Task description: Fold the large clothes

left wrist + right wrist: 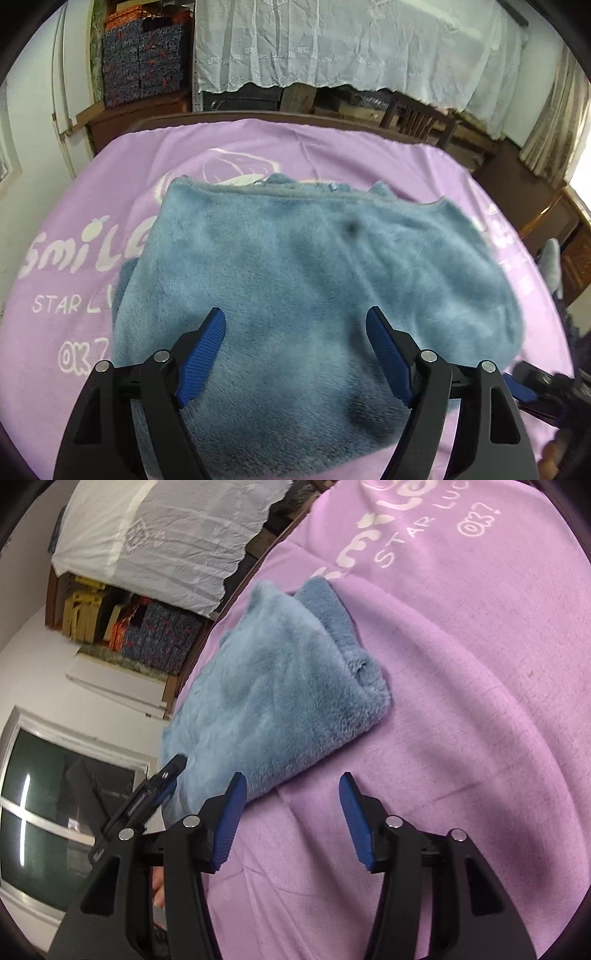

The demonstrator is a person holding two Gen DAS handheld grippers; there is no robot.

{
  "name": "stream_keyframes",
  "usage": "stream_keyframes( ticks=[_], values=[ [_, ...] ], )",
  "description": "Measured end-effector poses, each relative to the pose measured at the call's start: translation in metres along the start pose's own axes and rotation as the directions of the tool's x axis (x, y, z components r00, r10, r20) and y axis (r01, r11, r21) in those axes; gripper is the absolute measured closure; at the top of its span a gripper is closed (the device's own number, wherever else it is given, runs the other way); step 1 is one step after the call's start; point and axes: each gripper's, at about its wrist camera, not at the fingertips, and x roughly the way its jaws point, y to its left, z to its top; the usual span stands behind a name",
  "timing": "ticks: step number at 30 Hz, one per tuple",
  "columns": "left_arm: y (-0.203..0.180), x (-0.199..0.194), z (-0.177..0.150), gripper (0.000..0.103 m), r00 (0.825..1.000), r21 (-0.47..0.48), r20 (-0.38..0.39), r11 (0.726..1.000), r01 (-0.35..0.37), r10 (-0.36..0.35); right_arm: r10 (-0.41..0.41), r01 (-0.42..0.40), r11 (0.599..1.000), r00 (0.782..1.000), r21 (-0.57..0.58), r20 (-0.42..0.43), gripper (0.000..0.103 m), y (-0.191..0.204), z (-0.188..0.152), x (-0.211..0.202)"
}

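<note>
A fluffy blue garment [295,280] lies folded into a thick bundle on a purple printed sheet [74,258]. My left gripper [295,350] hovers over the near part of the bundle with its jaws wide open and nothing between them. In the right wrist view the same garment [280,686] lies to the upper left, and my right gripper [291,819] is open and empty over the purple sheet [461,701], just beside the bundle's near corner. The left gripper also shows in the right wrist view [162,786] at the garment's left edge.
A wooden bed frame edge [258,118] runs behind the sheet. White lace cloth [332,40] hangs beyond it. Patterned storage boxes [144,59] stand at the back left. A window [48,812] is on the left in the right wrist view.
</note>
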Motion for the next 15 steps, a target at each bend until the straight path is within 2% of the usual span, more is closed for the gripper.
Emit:
stream_keyframes(
  ticks=[2,5,9,11,15],
  values=[
    [-0.006,0.000,-0.001,0.024,1.000,0.023,-0.001,1.000,0.000,0.000,-0.003,0.002,0.999,1.000,0.048,0.017,0.051,-0.001,0.007,0.004],
    [-0.013,0.012,-0.004,0.023,0.998,0.062,-0.037,0.997,-0.039,0.041,-0.005,-0.001,0.993,0.999,0.121,0.050,0.051,-0.002,0.019,0.009],
    [-0.023,0.019,-0.009,0.019,0.995,0.115,-0.032,0.989,-0.092,0.097,-0.024,0.008,0.990,0.994,0.139,0.109,0.052,-0.001,0.023,0.013],
    [-0.019,0.019,-0.007,0.020,0.996,0.099,-0.034,0.992,-0.079,0.083,-0.042,0.026,0.993,0.989,0.113,0.143,0.054,0.003,0.024,0.016],
    [-0.005,0.007,-0.002,0.021,1.000,0.020,-0.018,1.000,0.008,-0.008,-0.060,0.052,0.997,0.983,0.054,0.175,0.058,0.008,0.025,0.018]
  ],
)
